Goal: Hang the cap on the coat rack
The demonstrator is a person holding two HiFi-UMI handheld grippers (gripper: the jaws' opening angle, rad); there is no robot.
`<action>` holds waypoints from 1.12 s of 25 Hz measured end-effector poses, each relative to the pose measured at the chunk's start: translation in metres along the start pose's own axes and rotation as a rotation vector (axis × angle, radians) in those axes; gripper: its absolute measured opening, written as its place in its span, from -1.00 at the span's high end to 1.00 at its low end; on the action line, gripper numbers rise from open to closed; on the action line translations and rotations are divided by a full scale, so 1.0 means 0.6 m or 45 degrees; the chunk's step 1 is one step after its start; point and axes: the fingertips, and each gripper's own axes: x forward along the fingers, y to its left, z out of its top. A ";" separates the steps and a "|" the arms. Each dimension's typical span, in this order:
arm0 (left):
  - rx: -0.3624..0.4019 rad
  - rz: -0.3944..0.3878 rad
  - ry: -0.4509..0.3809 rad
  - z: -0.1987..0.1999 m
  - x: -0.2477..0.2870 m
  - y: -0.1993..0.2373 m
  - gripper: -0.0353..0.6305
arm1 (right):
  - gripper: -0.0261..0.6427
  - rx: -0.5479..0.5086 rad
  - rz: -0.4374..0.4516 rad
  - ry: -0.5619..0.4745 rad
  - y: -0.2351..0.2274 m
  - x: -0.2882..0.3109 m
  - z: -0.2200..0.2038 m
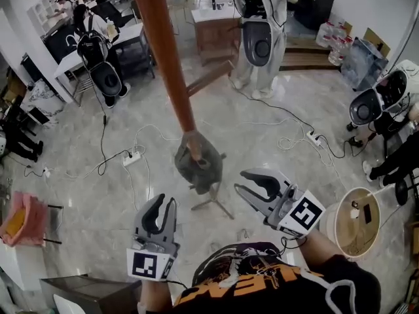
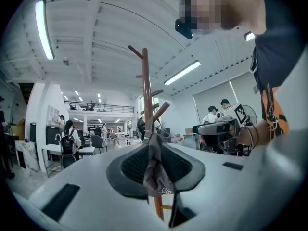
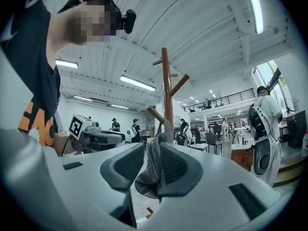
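Note:
The dark grey cap (image 1: 198, 162) hangs on a peg of the brown wooden coat rack (image 1: 167, 51), low on its pole. My left gripper (image 1: 165, 201) hovers below and left of the cap, clear of it, its jaws a narrow gap apart and empty. My right gripper (image 1: 241, 180) sits to the cap's right, also apart from it, jaws partly open and empty. In the left gripper view the cap (image 2: 156, 170) and the rack (image 2: 145, 90) show through the slit between the pads (image 2: 132, 167). The right gripper view shows the cap (image 3: 150, 174) on the rack (image 3: 166, 90) beyond its pads (image 3: 175, 165).
The rack's feet (image 1: 215, 206) spread over a marble floor crossed by cables and a power strip (image 1: 133, 157). A round wooden table (image 1: 357, 222) stands at my right, a pink item (image 1: 23, 218) at the left. Several people and desks stand farther off.

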 end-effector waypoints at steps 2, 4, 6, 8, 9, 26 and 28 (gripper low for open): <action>-0.025 0.034 0.011 -0.002 -0.003 0.002 0.69 | 0.65 -0.002 0.002 -0.003 0.005 -0.007 0.005; -0.072 0.040 0.000 0.001 -0.012 0.002 0.76 | 0.77 0.004 -0.002 0.005 0.010 -0.012 0.009; -0.092 0.037 -0.012 0.005 -0.020 0.001 0.77 | 0.85 0.007 0.000 0.026 0.015 -0.010 0.010; -0.080 0.035 -0.019 0.010 -0.024 0.000 0.78 | 0.88 0.003 0.002 0.050 0.019 -0.005 0.012; -0.073 0.034 -0.021 0.013 -0.025 0.000 0.78 | 0.88 0.000 0.001 0.059 0.020 -0.003 0.015; -0.034 -0.043 -0.060 0.050 -0.046 -0.036 0.80 | 0.88 -0.018 -0.038 0.010 0.042 -0.024 0.071; -0.024 -0.054 -0.074 0.059 -0.048 -0.041 0.80 | 0.88 -0.032 -0.041 0.011 0.044 -0.026 0.079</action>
